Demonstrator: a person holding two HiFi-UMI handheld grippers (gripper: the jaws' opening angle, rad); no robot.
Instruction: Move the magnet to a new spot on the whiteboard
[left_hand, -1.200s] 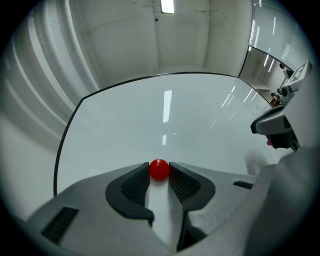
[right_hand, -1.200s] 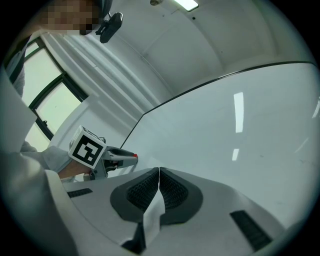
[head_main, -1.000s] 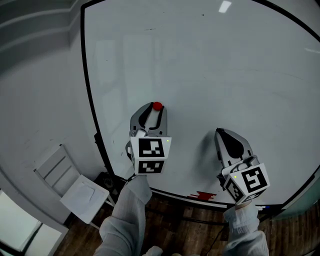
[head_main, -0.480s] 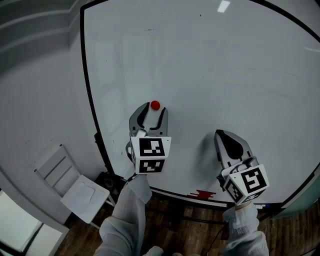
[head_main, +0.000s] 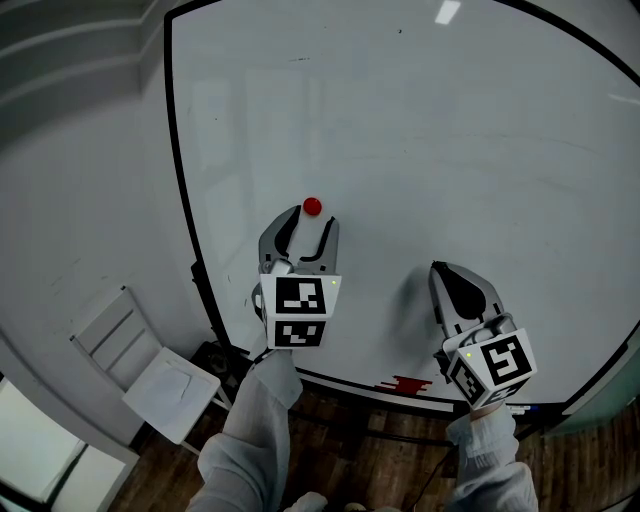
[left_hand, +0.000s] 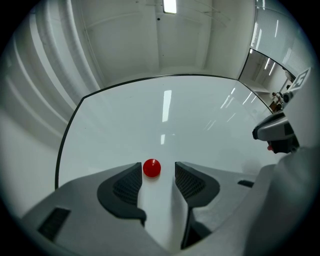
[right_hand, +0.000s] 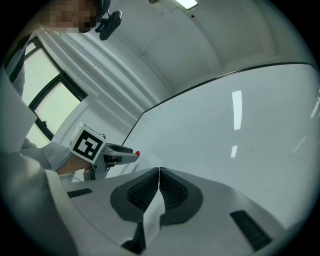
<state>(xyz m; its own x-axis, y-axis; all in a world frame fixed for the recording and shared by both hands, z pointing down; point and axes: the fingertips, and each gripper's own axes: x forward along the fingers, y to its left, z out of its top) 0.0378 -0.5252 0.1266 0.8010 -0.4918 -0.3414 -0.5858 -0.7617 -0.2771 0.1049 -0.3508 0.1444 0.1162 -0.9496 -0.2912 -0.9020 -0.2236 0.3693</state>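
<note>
The whiteboard (head_main: 450, 140) was big and white with a thin black edge. A small round red magnet (head_main: 312, 206) was stuck on it, in the lower left part of the board, not far from the left edge. The left gripper (head_main: 308, 224) pointed at the magnet from just below it in the head view. Its jaws had just been opening and they stood wide apart. In the left gripper view the magnet (left_hand: 151, 168) sat on the whiteboard (left_hand: 175, 110) right at the tips of the left gripper (left_hand: 157, 170), in the gap between them. It was closer to the jaw on the left of that view, and the dark ribbed pads (left_hand: 186, 181) did not squeeze it. Nothing else was between those jaws. The right gripper (head_main: 440, 266) was well off to the right, lower on the board, and also pointed at it. In the right gripper view the right gripper (right_hand: 159, 172) had its jaws shut together, pad on pad, with nothing in them, and the whiteboard (right_hand: 240, 125) spread out in front. That view also showed the left gripper (right_hand: 131, 153) from the side, held by a hand in a light sleeve (right_hand: 47, 155). In the head view a white chair (head_main: 150, 370) stood on the dark floor (head_main: 350, 460) to the left of the board.
</note>
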